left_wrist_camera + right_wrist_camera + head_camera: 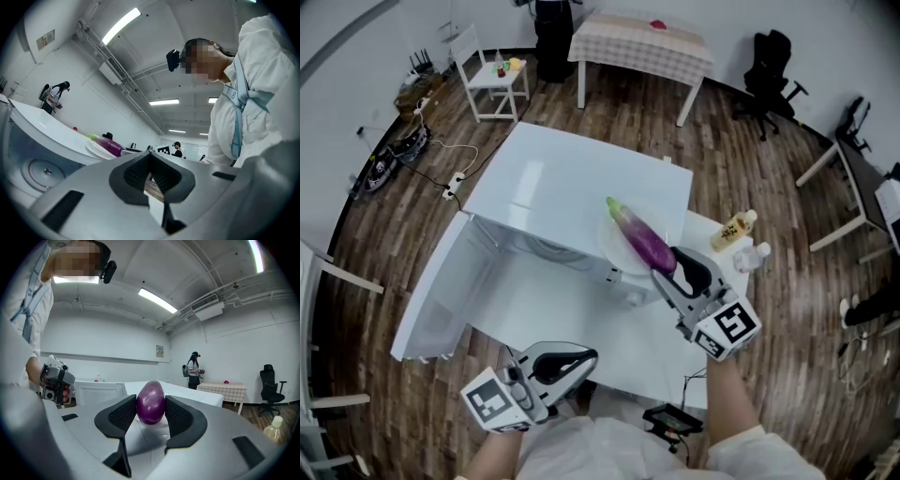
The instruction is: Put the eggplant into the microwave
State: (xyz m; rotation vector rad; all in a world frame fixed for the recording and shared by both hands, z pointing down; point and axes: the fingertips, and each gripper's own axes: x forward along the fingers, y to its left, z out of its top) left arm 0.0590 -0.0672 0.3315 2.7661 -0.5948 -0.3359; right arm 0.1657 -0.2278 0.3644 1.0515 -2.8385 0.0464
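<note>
A purple eggplant [639, 234] with a green stem lies on a white plate [611, 246] on top of the white microwave [581, 178], near its front right corner. My right gripper [667, 268] is shut on the eggplant's near end; in the right gripper view both pads touch the eggplant [151, 408]. The microwave door [441, 291] hangs wide open to the left, and the turntable [44, 171] shows inside. My left gripper [577, 361] hovers low in front of the microwave, shut and holding nothing. From there the eggplant [108, 146] shows far off.
The microwave stands on a white table [581, 328]. Two bottles [736, 229] stand at the table's right end. A black device [673, 419] lies at the near edge. A white chair [492, 80], a checked table [642, 42] and an office chair [769, 66] stand farther back.
</note>
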